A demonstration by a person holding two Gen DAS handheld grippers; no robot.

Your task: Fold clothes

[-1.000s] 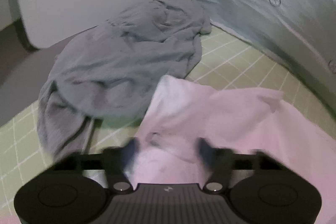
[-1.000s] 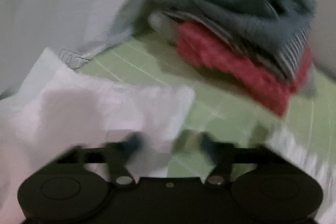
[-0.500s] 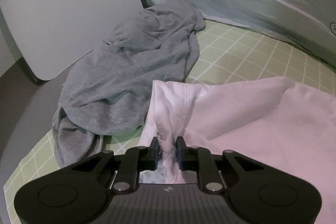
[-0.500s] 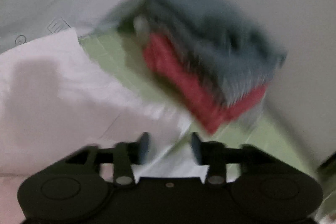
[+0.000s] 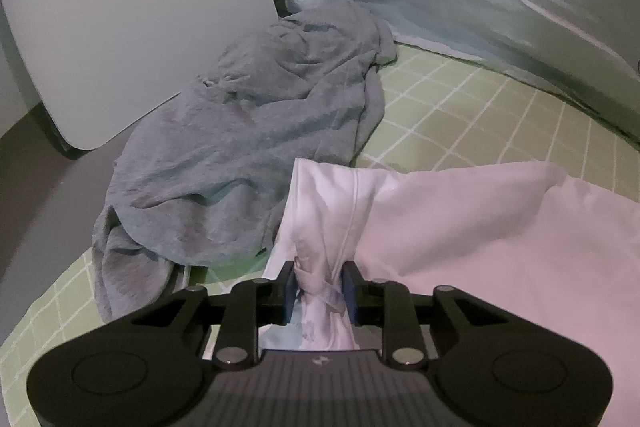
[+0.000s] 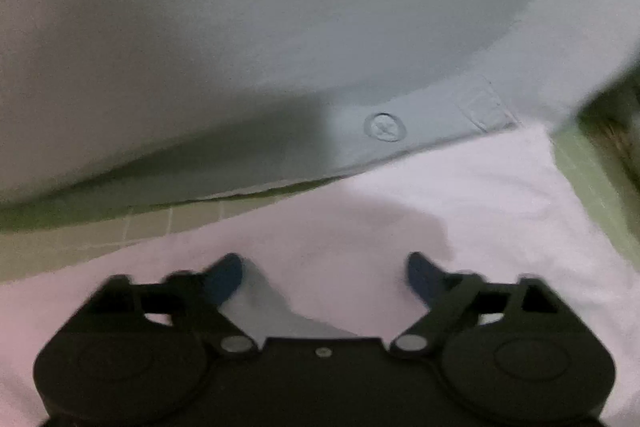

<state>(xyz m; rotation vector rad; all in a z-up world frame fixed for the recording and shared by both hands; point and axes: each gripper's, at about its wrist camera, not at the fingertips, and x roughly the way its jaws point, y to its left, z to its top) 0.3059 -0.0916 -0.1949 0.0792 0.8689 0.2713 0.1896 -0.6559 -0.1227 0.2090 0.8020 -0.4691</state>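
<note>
Left wrist view is showing the white garment [image 5: 460, 227] lying spread across the green checked sheet [image 5: 460, 99], with a bunched fold of it being pinched between the fingers of the left gripper [image 5: 319, 285]. Just beside it, a crumpled grey garment [image 5: 248, 147] is lying against a white panel [image 5: 128, 7]. Over the same white cloth, the right gripper [image 6: 324, 277] is hovering with its fingers spread wide, facing a pale blue pillow [image 6: 280, 47].
</note>
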